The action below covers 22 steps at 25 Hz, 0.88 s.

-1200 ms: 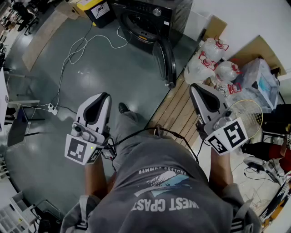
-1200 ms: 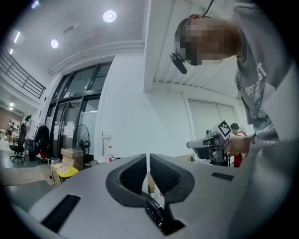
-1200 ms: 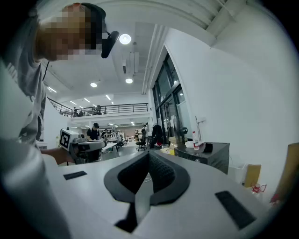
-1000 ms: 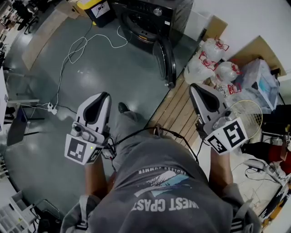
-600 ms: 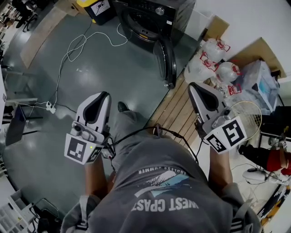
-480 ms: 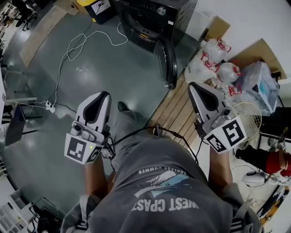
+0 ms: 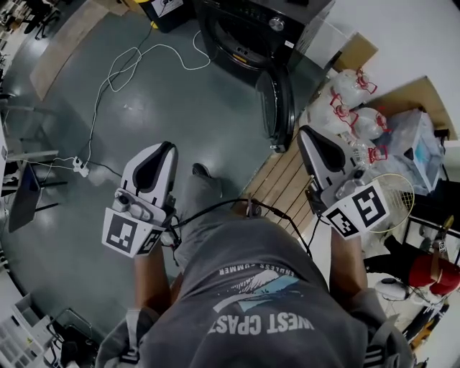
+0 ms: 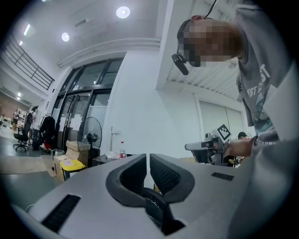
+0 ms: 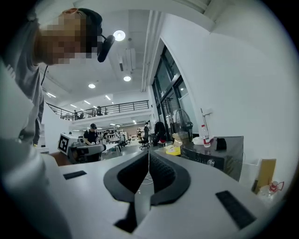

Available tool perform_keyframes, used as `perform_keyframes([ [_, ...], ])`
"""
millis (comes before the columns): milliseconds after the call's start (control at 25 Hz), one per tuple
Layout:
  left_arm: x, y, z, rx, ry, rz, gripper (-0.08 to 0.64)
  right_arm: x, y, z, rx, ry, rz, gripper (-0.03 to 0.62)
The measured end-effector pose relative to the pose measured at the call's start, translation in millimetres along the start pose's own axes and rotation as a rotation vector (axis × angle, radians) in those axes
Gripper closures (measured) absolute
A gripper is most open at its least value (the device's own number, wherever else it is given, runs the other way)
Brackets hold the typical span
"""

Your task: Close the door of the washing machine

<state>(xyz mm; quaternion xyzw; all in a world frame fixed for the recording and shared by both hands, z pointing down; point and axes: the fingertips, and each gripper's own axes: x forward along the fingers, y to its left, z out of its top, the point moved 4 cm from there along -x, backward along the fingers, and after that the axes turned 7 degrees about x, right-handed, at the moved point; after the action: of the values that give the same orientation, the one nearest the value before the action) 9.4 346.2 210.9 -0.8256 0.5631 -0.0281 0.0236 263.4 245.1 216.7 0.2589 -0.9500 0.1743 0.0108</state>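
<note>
A dark washing machine (image 7: 259, 29) stands at the top of the head view, and its top and control panel (image 9: 215, 156) show at the right of the right gripper view. Its round door (image 7: 278, 108) hangs open, swung out toward me on the machine's right side. My left gripper (image 7: 161, 152) is shut and empty, well short of the machine, over the green floor. My right gripper (image 7: 309, 138) is also shut and empty, just below and right of the open door's lower edge. The jaws meet with nothing between them in the left gripper view (image 8: 148, 161) and the right gripper view (image 9: 148, 158).
White cables (image 7: 136, 61) trail across the green floor to a power strip (image 7: 80, 169). A wooden pallet (image 7: 282, 188) lies under my right arm. Tied white bags (image 7: 345, 97), a clear box (image 7: 413, 147) and a fan guard (image 7: 394, 201) crowd the right. A yellow-topped bin (image 7: 164, 8) stands left of the machine.
The washing machine and its open door have grown larger and slid down and right in the head view as I stepped closer. Both grippers stayed shut and level.
</note>
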Motion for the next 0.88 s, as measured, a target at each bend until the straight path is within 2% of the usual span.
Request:
perform_keyframes([
  [200, 17.5, 60.2, 1.4, -0.028, 0.004, -0.024, 0.523, 56.0, 2.1, 17.8, -0.013, 0.008, -0.028, 0.563],
  [560, 61.8, 159.5, 2.2, -0.08, 0.017, -0.152, 0.523, 139.8, 4.2, 45.3, -0.01, 0.026, -0.164, 0.561],
  [760, 89.5, 183.4, 8.9, -0.065, 0.027, -0.252, 0.523, 162.5, -8.5, 58.5, -0.036, 0.05, -0.244, 0.56],
  [880, 106.2, 183.1, -0.2, -0.101, 0.046, -0.281, 0.523, 167.8, -27.6, 51.7, -0.046, 0.091, -0.279, 0.558],
])
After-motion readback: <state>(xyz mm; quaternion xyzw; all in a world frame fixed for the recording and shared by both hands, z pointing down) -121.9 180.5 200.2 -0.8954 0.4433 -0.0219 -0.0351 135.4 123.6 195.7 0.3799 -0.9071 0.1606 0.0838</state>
